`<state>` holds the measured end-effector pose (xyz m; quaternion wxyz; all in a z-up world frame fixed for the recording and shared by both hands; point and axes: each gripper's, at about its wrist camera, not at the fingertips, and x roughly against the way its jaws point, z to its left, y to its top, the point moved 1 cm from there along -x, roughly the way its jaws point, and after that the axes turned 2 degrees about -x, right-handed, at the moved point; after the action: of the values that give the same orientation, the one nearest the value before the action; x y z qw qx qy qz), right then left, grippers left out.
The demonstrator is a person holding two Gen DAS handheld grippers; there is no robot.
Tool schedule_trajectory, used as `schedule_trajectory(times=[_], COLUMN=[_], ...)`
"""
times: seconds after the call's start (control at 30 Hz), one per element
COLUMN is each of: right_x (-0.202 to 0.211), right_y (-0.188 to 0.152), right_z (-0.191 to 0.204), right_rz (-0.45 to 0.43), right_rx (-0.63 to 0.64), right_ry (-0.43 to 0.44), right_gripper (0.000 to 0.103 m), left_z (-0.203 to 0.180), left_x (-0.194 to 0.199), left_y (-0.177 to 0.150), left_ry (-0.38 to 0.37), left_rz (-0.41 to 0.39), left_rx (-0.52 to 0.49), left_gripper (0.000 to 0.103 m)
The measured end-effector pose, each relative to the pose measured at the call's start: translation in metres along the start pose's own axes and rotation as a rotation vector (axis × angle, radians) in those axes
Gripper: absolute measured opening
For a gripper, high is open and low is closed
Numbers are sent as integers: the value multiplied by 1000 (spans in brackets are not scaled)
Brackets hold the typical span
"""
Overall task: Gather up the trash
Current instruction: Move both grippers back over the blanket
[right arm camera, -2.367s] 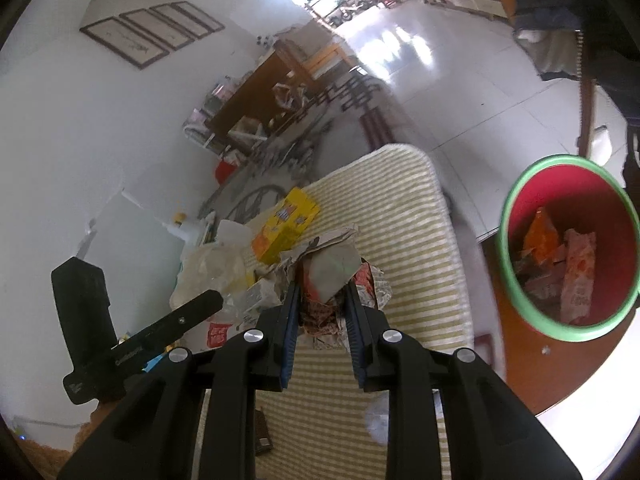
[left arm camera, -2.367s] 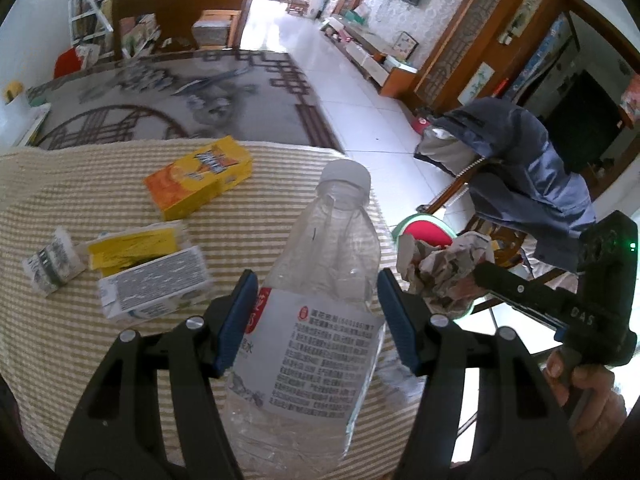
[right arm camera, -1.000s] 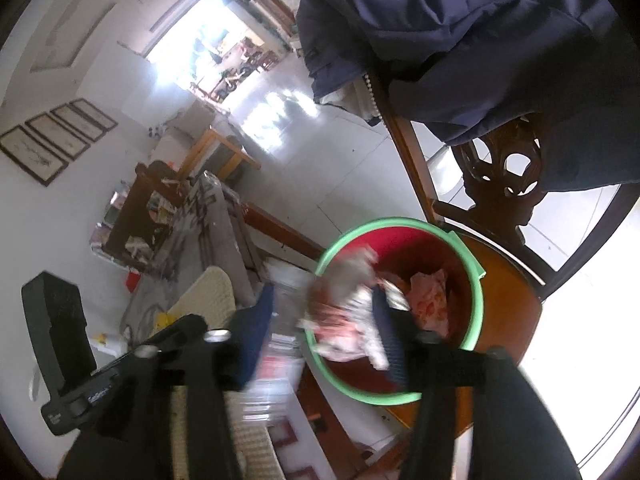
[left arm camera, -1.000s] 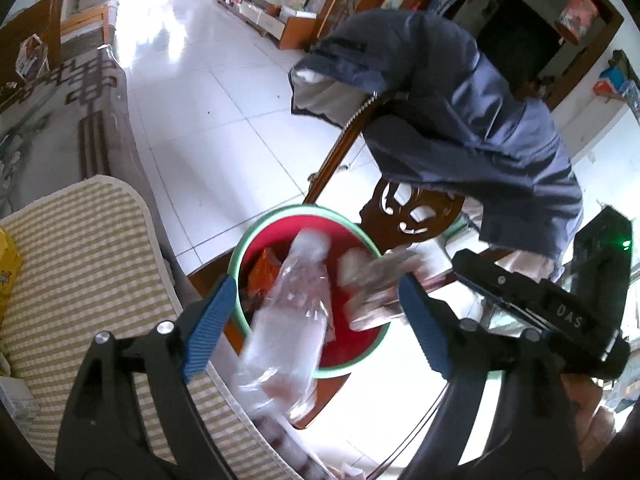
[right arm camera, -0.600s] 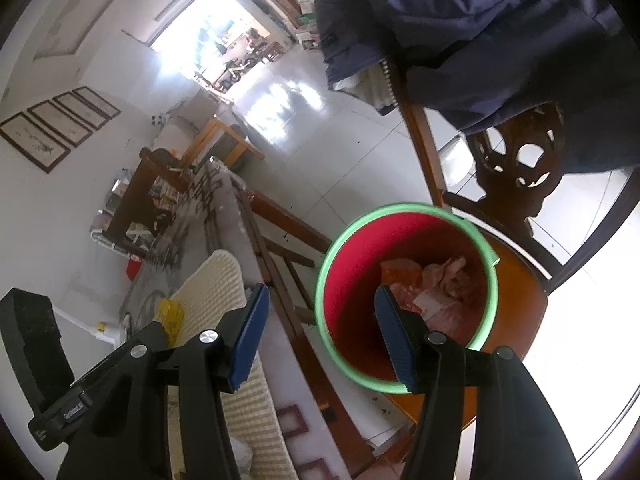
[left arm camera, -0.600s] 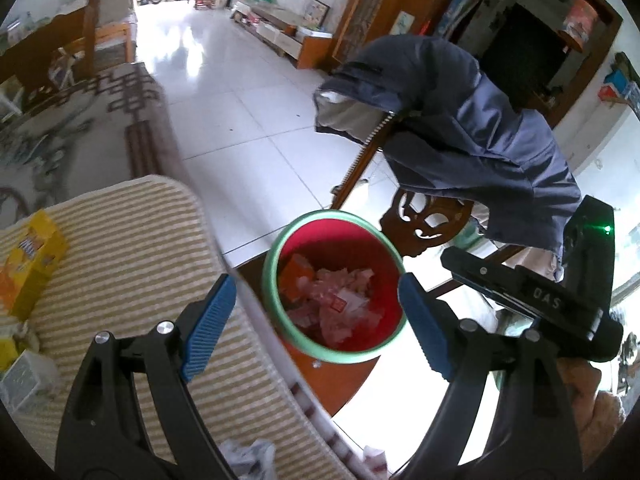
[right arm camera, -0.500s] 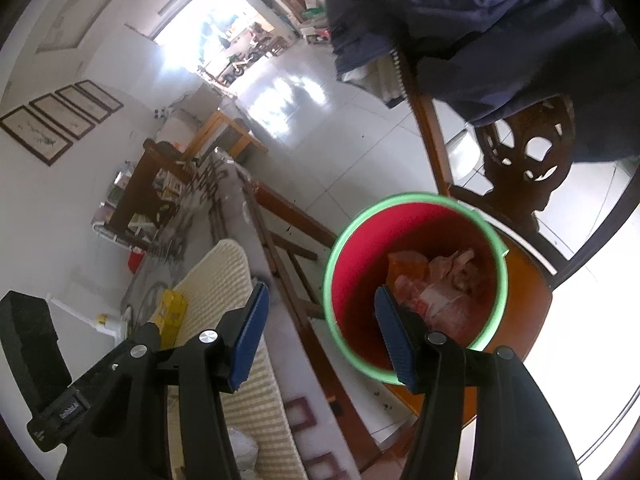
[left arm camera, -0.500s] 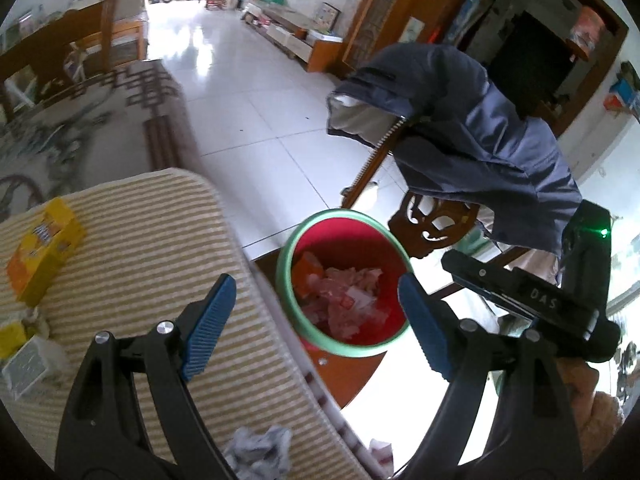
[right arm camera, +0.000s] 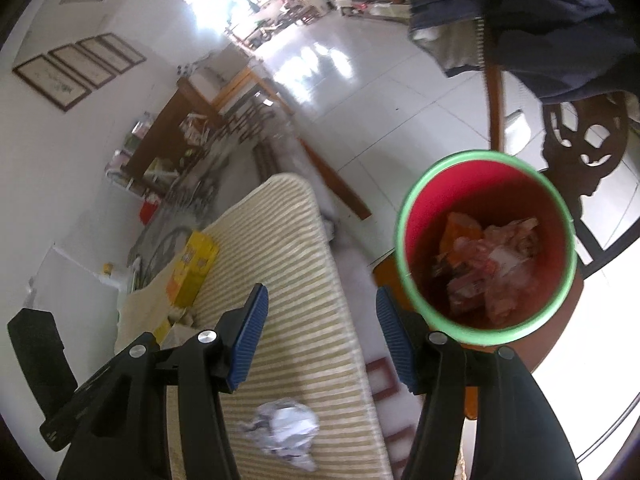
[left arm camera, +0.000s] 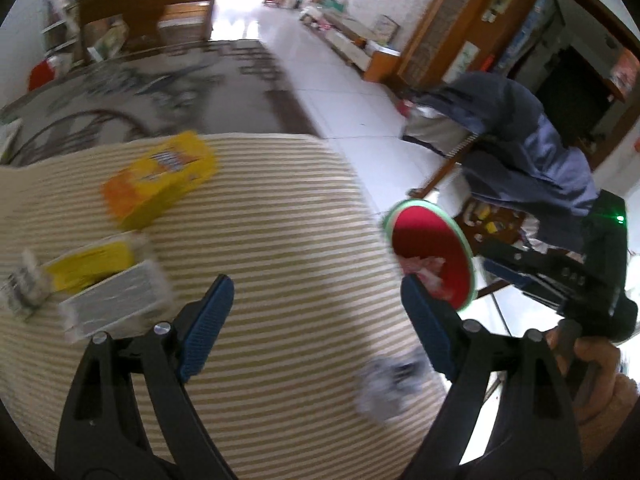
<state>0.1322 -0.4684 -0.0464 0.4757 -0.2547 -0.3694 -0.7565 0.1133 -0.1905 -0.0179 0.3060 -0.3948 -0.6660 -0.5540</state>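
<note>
Both claws, left gripper point(left arm camera: 316, 320) and right gripper point(right arm camera: 320, 330), spread empty; one crumpled paper point(right arm camera: 284, 434), one yellow box point(left arm camera: 160, 178), one bin point(right arm camera: 486, 336).

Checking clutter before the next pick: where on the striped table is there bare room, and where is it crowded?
Bare striped cloth runs between the yellow box and the crumpled paper, up to the edge by the red bin. The far left is crowded: yellow packet, grey box and a small wrapper bunch together.
</note>
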Motion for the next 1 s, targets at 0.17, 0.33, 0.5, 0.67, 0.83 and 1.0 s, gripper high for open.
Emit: schedule_trajectory(times=[0.17,0.33,0.5,0.67,0.83,1.0], right_x=[-14,-22,-25,-22,-14,-9], right_y=[-17,-41,-66,-85,-95,-100], right_z=[29,54,65,64,62,60], right_rz=[23,37,33,19,1,-7], right_rx=[23,28,-5,-53,-81,-103], right_ry=[-24,-56,-93,-123,-147,-164], right_gripper=[56,65,66,66,66,67], left_z=[64,124,173,221,259,278], left_x=[17,30,44,48,31,6], left_y=[-19,-42,-45,-34,-31,-33], left_ry=[61,100,155,249,305,296], left_rz=[4,30,23,45,121,184], left_rx=[53,102,108,64,13,22], left_gripper=[83,83,83,83,83,83])
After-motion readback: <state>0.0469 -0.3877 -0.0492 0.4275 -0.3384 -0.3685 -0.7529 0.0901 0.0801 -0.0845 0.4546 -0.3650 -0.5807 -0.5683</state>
